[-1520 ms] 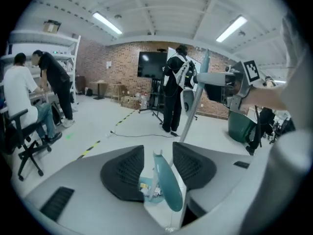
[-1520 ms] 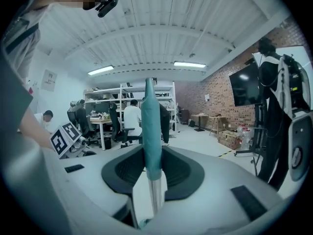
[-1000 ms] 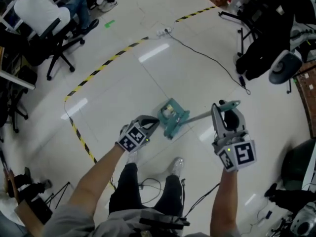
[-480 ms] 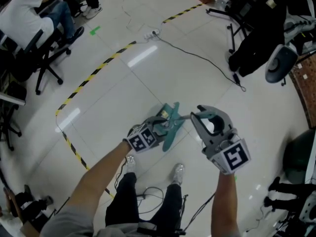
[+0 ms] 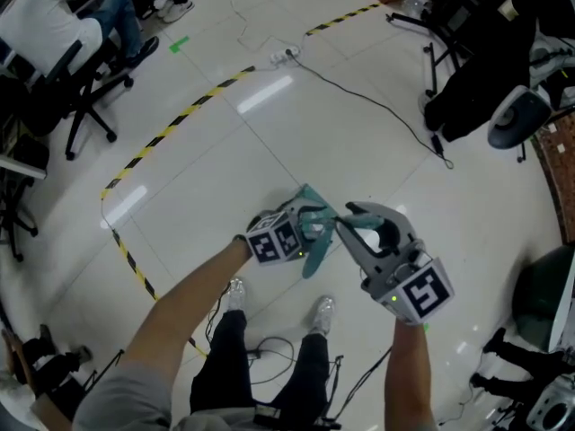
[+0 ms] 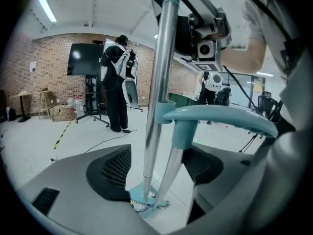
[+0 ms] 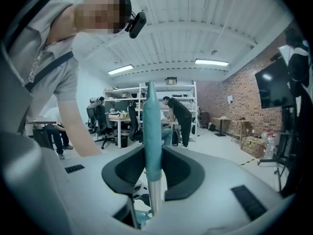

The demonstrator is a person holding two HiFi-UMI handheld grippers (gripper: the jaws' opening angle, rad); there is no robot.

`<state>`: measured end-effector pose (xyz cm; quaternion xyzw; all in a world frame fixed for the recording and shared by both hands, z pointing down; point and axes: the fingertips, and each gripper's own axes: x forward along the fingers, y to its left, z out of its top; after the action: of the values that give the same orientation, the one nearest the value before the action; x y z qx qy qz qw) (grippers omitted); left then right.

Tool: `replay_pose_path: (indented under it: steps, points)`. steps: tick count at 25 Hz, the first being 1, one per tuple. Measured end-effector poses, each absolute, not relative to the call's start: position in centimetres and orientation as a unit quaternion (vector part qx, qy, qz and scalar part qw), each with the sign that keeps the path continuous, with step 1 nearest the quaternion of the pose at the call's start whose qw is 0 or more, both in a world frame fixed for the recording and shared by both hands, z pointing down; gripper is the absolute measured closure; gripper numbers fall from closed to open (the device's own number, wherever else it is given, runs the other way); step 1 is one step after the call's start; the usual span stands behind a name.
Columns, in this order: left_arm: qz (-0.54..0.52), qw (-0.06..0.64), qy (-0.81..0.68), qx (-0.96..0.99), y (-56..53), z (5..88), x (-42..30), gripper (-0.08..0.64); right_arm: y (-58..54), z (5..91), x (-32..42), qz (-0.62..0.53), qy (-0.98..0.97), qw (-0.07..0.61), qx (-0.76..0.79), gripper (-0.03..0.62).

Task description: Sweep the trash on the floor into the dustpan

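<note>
Upright teal handle [image 7: 151,126] in right claw [image 7: 150,166]; shaft [image 7: 154,199] runs floorward.

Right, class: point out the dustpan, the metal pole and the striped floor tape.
Dustpan [image 5: 316,248]: head view, teal body.
Metal pole [image 6: 160,82]: left gripper view, mid-shaft.
Striped floor tape [image 5: 171,132]: head view, diagonal stretch.

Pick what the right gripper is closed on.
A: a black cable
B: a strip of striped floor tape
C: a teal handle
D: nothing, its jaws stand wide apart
C: in the right gripper view, the right gripper has both pads pressed against the upright teal handle that stands between them.
</note>
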<state>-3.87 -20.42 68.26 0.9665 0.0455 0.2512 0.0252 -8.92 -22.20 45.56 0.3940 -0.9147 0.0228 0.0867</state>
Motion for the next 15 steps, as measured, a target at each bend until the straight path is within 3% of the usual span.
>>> replay_pose_path:
  steps: [7,9,15]
  points:
    - [0.249,0.028,0.096,0.963,-19.4,68.1,-3.3,0.241,-21.5,45.9,-8.1,0.071,-0.919,0.055,0.385,0.492]
    - [0.251,0.027,0.107,0.962,-19.1,68.0,-3.1,0.294,-21.3,46.0,-8.0,0.084,-0.917,0.049,0.386,0.489]
    - [0.252,0.042,0.101,0.961,-18.9,68.2,-3.3,0.308,-21.6,45.5,-7.9,0.076,-0.916,0.029,0.394,0.488]
